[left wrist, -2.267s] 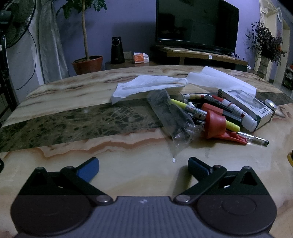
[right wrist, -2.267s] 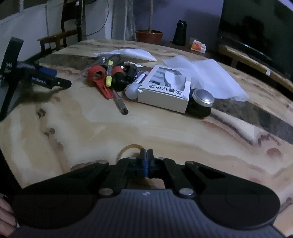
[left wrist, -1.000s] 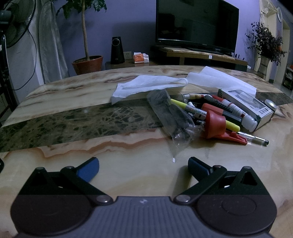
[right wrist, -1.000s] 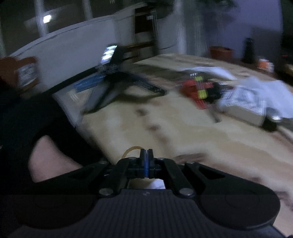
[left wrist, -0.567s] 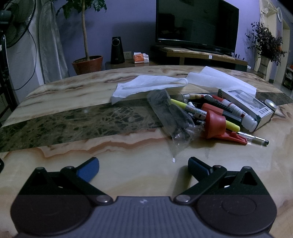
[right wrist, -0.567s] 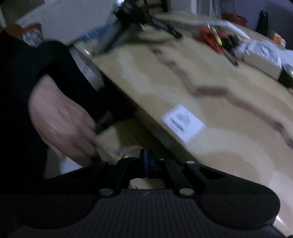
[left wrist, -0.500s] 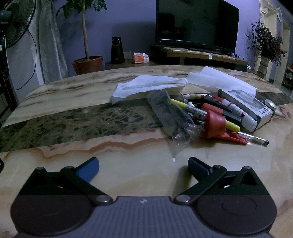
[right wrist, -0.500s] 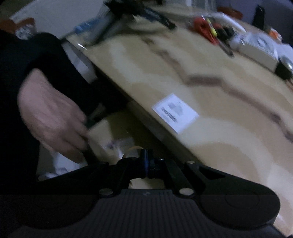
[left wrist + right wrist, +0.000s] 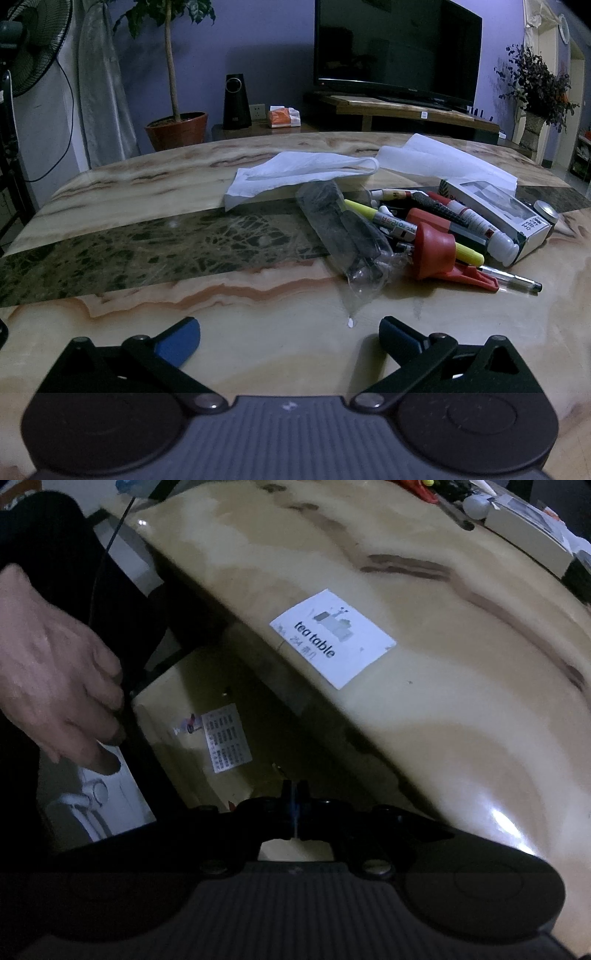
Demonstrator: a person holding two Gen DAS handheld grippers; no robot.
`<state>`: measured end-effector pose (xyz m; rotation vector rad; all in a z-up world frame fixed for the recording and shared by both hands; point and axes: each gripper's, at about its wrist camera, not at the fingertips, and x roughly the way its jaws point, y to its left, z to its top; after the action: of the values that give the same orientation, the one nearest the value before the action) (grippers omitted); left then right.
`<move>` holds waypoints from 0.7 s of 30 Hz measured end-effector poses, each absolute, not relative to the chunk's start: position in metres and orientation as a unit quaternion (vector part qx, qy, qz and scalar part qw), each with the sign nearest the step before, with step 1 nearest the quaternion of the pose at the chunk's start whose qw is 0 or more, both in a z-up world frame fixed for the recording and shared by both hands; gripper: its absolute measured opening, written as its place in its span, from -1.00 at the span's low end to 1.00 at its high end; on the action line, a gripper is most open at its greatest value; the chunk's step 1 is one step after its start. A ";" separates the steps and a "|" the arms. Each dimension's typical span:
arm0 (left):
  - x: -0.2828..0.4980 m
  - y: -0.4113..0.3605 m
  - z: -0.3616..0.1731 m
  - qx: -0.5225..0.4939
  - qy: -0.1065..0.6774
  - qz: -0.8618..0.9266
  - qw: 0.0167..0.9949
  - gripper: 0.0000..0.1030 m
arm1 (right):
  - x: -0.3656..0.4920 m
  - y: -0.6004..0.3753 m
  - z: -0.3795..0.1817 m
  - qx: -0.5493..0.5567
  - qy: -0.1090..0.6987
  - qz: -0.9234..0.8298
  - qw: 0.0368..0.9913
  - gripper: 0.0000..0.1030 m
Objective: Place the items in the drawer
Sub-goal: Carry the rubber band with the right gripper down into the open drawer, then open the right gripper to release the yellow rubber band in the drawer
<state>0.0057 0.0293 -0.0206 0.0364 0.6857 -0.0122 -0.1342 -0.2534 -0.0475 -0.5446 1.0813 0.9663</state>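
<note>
The tabletop (image 9: 155,206) is polished marble-look stone, cream with reddish veins and a dark green crackled band across it, glossy enough to throw glare. The left gripper (image 9: 290,328) sits low over the near edge with its blue-padded fingers (image 9: 179,338) spread wide and nothing between them. Ahead of it is the clutter pile: a crinkly clear plastic bag (image 9: 343,236) with something dark inside, a yellow highlighter (image 9: 413,230), a chunky red plastic clip-like piece (image 9: 434,254), a thin clear pen (image 9: 513,282), a white glue tube (image 9: 491,236), and a white cardboard box with a window (image 9: 498,205), all touching or overlapping. A small round metal-topped tin (image 9: 546,212) sits just behind the box, and soft crumpled white tissue (image 9: 299,171) and a translucent sheet (image 9: 443,157) lie farther back. Behind the table there's a TV (image 9: 397,48), a potted plant (image 9: 175,127) and a black speaker (image 9: 232,101). The right view is darker and a bit blurry: the right gripper (image 9: 294,805) is pressed together, and I can't tell if it's pinching anything. It hangs over the open drawer (image 9: 192,716) under the table's rounded edge, a pale flat-bottomed one with a printed sticker inside. A bare hand (image 9: 55,679) grips the drawer's front edge on the left. A white "tea table" label (image 9: 332,637) is stuck on the tabletop right above.
</note>
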 end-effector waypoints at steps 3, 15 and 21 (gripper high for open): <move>0.006 0.029 -0.021 0.018 0.336 -0.006 0.942 0.99 | -0.133 -0.251 -0.052 -0.256 0.494 0.430 0.711 -0.95; 0.006 0.029 -0.021 0.018 0.336 -0.006 0.942 0.99 | -0.137 -0.252 -0.048 -0.258 0.492 0.445 0.702 -0.64; 0.006 0.029 -0.021 0.018 0.336 -0.006 0.942 0.99 | -0.133 -0.255 -0.029 -0.213 0.474 0.482 0.706 -0.51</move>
<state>0.0057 0.0292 -0.0206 0.0364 0.6856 -0.0122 -0.1328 -0.2552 -0.0287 -0.4745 1.0530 1.0709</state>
